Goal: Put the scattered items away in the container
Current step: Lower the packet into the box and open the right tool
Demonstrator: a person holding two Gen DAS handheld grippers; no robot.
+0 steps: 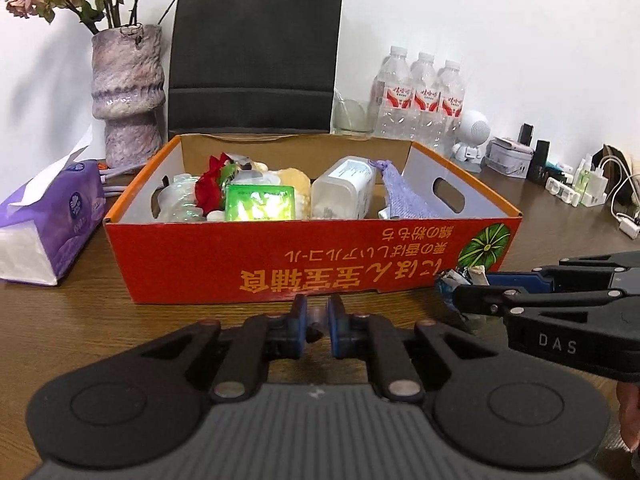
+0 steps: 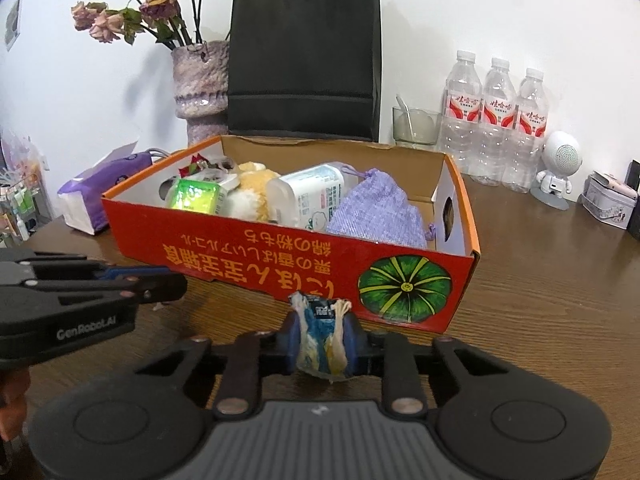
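Note:
The orange-red cardboard box stands on the wooden table and also shows in the right wrist view. It holds a green packet, a white canister, a purple drawstring pouch, a red flower and a plush toy. My right gripper is shut on a crumpled blue and white wrapper, just in front of the box's near wall. My left gripper is nearly shut and empty, low before the box. The right gripper with the wrapper shows to its right.
A purple tissue pack lies left of the box. A vase and a black paper bag stand behind it. Water bottles, a glass, a white robot speaker and a tin line the back right.

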